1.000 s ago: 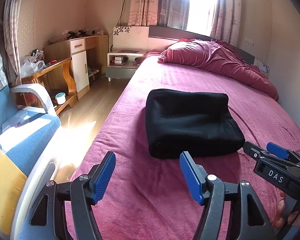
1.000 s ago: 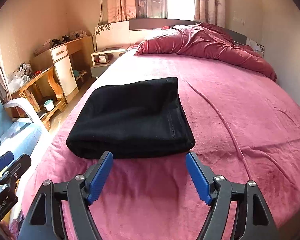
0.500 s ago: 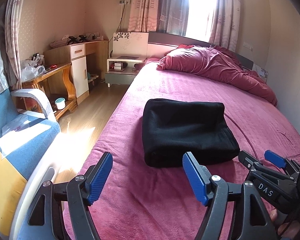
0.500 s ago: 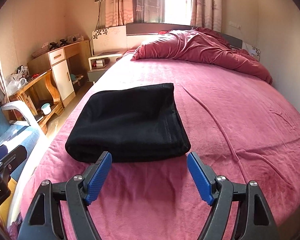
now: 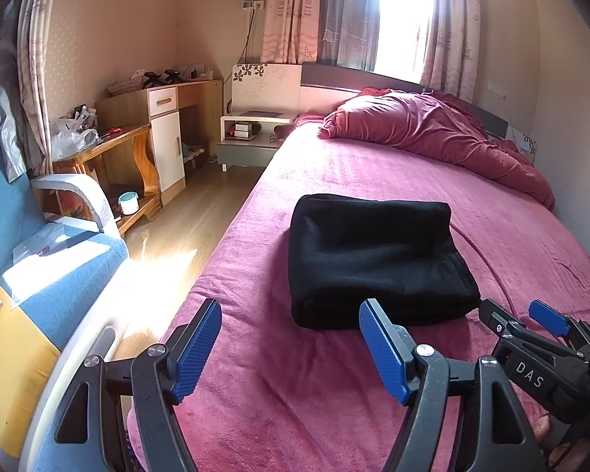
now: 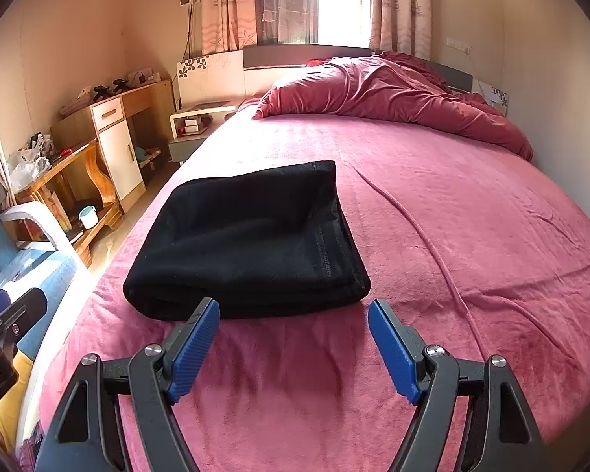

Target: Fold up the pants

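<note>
The black pants lie folded into a thick rectangle on the pink bed cover; they also show in the right wrist view. My left gripper is open and empty, held above the bed short of the pants' near left corner. My right gripper is open and empty, just short of the pants' near edge. The right gripper also shows at the lower right of the left wrist view.
A bunched red duvet lies at the head of the bed. A bedside table, a wooden desk and a blue chair stand left of the bed. A wall runs along the bed's right side.
Both grippers have drawn back and risen a little from the folded pants, staying open. The pants have not moved.
</note>
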Available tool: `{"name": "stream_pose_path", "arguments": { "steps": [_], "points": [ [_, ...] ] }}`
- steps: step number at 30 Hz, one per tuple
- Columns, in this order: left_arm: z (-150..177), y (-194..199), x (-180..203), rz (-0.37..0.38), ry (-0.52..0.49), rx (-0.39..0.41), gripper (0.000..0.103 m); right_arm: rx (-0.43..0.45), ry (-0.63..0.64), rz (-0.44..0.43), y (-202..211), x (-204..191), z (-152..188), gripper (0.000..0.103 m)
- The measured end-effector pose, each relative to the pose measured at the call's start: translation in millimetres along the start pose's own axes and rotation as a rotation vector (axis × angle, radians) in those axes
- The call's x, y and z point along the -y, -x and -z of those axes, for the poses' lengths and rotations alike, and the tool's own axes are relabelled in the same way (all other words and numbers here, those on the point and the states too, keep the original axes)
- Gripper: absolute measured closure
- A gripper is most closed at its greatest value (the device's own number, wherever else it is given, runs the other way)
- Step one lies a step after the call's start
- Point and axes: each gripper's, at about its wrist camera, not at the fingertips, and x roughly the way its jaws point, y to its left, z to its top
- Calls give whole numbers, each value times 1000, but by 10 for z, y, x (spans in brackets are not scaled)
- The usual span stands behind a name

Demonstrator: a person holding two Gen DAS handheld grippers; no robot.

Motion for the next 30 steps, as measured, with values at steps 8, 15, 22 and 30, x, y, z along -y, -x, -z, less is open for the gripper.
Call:
{"name": "stream_pose_path", "arguments": {
  "steps": [8,15,22,30],
  "points": [
    [-13,-15,-19,-2,6,-4,29,-9,9,-5,-16,1,2,24],
    [-3,-6,-23,-4,9,-2,29,-16,12,-7,-22,-1,8,23],
    [8,11,-17,-8,9,1,29,-19,18,-7,-26,-1,16,23],
    [20,23,-10,-13,11,3,29,-18,28,-5,-38,7,31,23]
  ]
}}
